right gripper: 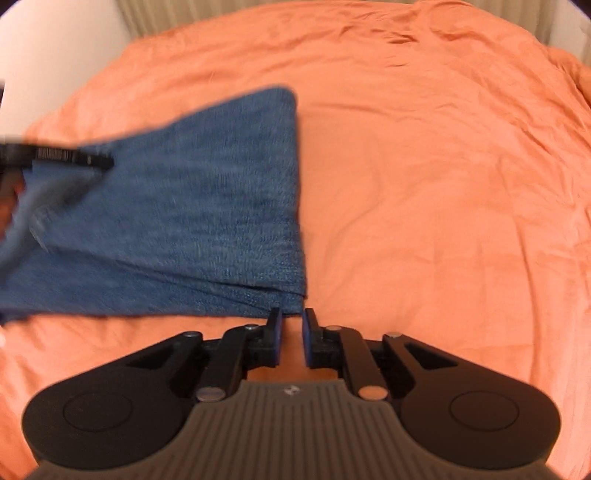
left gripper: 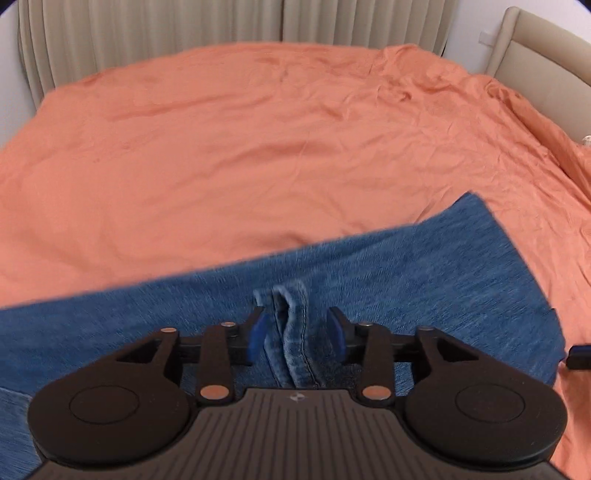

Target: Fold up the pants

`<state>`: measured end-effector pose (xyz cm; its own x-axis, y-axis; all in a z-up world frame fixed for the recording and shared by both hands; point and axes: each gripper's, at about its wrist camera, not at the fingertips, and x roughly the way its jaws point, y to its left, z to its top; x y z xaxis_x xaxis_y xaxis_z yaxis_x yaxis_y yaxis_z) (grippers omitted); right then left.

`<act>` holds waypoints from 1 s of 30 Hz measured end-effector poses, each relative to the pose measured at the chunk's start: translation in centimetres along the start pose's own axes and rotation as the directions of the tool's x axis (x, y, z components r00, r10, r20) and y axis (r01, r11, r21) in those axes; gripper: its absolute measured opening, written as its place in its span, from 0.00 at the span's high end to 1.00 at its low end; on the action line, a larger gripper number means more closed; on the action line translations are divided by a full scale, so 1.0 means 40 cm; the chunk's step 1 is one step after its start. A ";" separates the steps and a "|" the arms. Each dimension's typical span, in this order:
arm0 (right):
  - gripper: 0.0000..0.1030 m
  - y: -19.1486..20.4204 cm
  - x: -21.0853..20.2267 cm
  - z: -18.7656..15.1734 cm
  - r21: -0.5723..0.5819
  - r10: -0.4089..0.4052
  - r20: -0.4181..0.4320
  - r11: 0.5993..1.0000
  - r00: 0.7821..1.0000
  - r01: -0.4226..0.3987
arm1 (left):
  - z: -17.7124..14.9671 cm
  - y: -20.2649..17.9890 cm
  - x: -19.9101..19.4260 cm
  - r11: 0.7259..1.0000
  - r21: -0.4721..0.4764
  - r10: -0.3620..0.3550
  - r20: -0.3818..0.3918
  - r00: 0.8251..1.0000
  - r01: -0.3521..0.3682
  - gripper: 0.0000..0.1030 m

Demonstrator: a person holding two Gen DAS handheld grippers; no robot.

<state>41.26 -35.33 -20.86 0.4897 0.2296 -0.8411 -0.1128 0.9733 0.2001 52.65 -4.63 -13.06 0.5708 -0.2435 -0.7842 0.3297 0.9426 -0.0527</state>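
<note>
Left gripper (left gripper: pixel 297 328) has its two fingers wide apart, one on each side of a bumpy seam (left gripper: pixel 295 332) in the blue pants (left gripper: pixel 406 269). The blue pads (left gripper: pixel 257 329) are not touching the cloth. The pants lie spread on an orange bed sheet (left gripper: pixel 258 147). Far back are pale curtains (left gripper: pixel 147 33) and a tan headboard (left gripper: pixel 535 44).

From the right wrist view, the right gripper (right gripper: pixel 292 326) has its fingers close together with a small gap between them, right by the near corner of the pants (right gripper: pixel 192 206). I cannot tell if it pinches the cloth. The other gripper (right gripper: pixel 55 158) shows blurry at the left, over the pants. The orange sheet (right gripper: pixel 443 184) fills the rest.
</note>
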 end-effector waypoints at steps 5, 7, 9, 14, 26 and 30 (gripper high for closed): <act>0.75 -0.048 -0.042 0.028 0.116 0.073 0.066 0.990 0.995 -0.081 | 0.045 -0.059 -0.055 0.996 0.082 -0.035 0.028 0.999 0.033 0.53; 0.75 -0.060 -0.029 0.048 0.154 0.087 0.081 0.983 0.993 -0.098 | 0.067 -0.100 -0.055 0.992 0.112 -0.061 0.024 0.998 0.058 0.53; 0.75 -0.072 -0.005 0.064 0.189 0.104 0.091 0.975 0.990 -0.120 | 0.087 -0.147 -0.046 0.987 0.138 -0.081 0.029 0.996 0.076 0.53; 0.87 -0.097 0.049 0.071 0.248 0.163 0.090 0.952 0.982 -0.181 | 0.129 -0.256 0.034 0.976 0.193 -0.105 0.002 0.994 0.103 0.55; 0.98 -0.053 0.058 0.058 0.096 0.157 0.086 0.982 0.984 -0.165 | 0.138 -0.403 0.264 0.953 0.301 0.012 -0.101 0.995 0.019 0.99; 1.00 -0.048 0.040 0.057 0.075 0.164 0.053 0.983 0.985 -0.168 | 0.142 -0.396 0.279 0.960 0.280 0.026 -0.107 0.994 0.005 0.99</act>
<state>44.24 -36.85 -21.45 0.5093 0.3856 -0.7694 -0.1283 0.9180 0.3752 58.05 -23.56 -17.46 0.4957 -0.1933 -0.8467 0.5298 0.8398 0.1184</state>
